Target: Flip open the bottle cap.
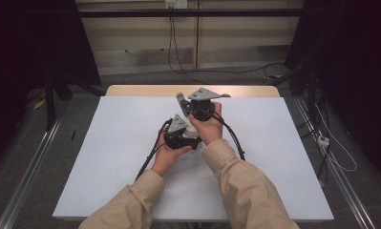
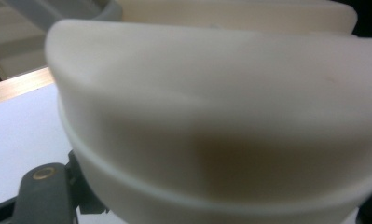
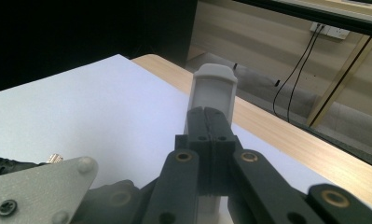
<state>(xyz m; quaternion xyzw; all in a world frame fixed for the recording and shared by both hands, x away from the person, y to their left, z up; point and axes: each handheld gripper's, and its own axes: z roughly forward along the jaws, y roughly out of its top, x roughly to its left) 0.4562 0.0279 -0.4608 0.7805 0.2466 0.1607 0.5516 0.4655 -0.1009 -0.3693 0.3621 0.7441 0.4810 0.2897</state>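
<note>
Both of my grippers meet over the middle of the white sheet. The right gripper is farther from me, with its jaws pressed together on a flat light-grey piece with a rounded top. That piece sticks up past the fingertips. My left gripper is just below it, up against a cream plastic piece. The cream piece is very close and blurred in the left gripper view. It has a raised band around it and sits between the jaws. The pads themselves are hidden.
The sheet covers a wooden table whose far edge shows bare. Black cables trail from the grippers over the sheet. Dark frame posts stand at both sides, and metal rails run along the floor.
</note>
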